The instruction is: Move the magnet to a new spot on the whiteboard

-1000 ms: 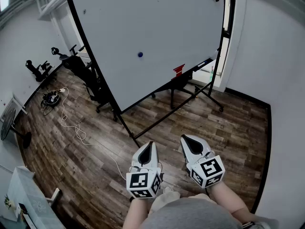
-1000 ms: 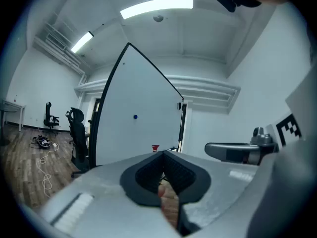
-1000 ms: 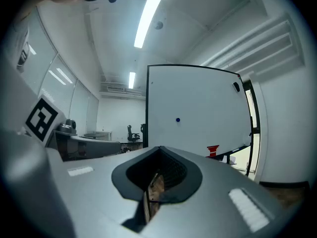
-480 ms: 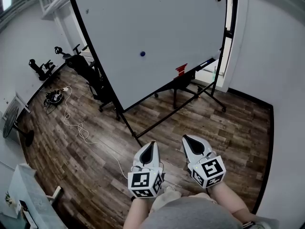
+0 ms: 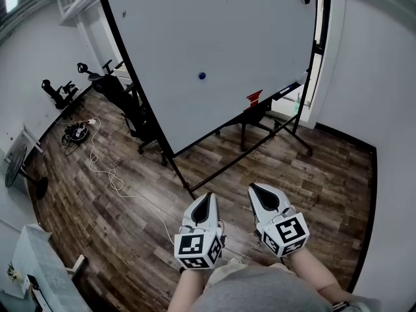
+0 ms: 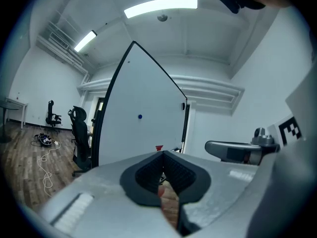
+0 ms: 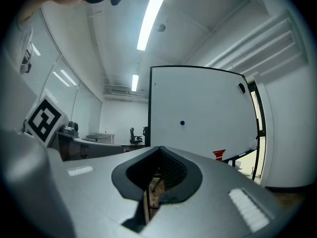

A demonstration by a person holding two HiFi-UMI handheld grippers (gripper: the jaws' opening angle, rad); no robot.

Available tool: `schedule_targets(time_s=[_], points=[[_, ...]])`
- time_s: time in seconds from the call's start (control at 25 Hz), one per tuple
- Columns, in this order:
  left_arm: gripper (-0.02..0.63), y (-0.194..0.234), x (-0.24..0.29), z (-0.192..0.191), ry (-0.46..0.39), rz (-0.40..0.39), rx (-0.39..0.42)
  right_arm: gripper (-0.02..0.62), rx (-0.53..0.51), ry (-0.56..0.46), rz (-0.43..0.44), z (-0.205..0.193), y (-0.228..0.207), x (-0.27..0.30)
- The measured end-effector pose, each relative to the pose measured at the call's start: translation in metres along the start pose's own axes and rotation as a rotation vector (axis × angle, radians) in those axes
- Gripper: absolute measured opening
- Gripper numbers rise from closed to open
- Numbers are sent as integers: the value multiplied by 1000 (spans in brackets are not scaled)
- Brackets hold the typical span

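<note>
A small round blue magnet (image 5: 202, 75) sticks to the large whiteboard (image 5: 227, 38) on a wheeled stand; it also shows as the magnet (image 6: 140, 116) in the left gripper view and the magnet (image 7: 182, 123) in the right gripper view. My left gripper (image 5: 203, 201) and right gripper (image 5: 259, 192) hover side by side low in the head view, well short of the board. Both are shut with nothing between their jaws.
A red object (image 5: 254, 97) sits on the board's tray. Black office chairs (image 5: 120, 93) stand left of the board. A cable (image 5: 104, 171) and power strip (image 5: 77, 132) lie on the wood floor at left. White walls close in on the right.
The view has shifted a little, so the board and magnet sit slightly further right and lower. Both grippers keep their place and stay shut.
</note>
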State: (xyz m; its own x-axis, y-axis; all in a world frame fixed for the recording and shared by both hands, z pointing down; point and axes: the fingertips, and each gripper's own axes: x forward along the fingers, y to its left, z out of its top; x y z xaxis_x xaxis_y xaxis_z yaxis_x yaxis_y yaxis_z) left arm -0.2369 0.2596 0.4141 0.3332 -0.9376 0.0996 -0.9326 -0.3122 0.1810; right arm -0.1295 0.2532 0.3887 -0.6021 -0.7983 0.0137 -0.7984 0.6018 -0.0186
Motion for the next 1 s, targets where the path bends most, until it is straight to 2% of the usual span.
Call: schedule_targets(time_s=[0.6,1.0], points=[[5,54,28,15,16,-19,20,-2,-22,-43,1,15,5,69],[5,76,61,16,25,1,2,-2,-50,-40,7,22,-17,117]])
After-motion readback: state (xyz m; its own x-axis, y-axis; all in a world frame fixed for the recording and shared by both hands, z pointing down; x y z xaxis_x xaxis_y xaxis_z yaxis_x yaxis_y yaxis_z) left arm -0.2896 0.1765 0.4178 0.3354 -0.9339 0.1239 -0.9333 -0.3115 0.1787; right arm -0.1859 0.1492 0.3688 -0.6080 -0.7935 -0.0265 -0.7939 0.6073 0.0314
